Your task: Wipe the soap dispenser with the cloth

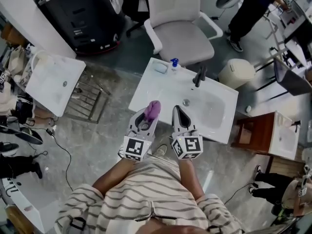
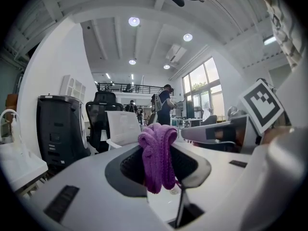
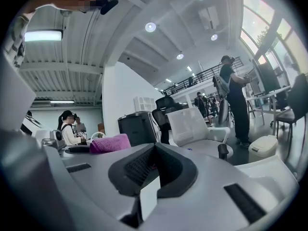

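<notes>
The soap dispenser, small with a blue top, stands at the far edge of the white sink unit, left of the black tap. My left gripper is over the sink's near left edge, shut on a purple cloth that sticks up from the jaws and hangs bunched between them. My right gripper is beside it on the right, shut with nothing between its pads. The cloth also shows to the left in the right gripper view. Both grippers are well short of the dispenser.
A pale soap dish lies left of the dispenser. Behind the sink stand a white office chair and a cream bin. A second white sink and a black cabinet are at left, a wooden stand at right.
</notes>
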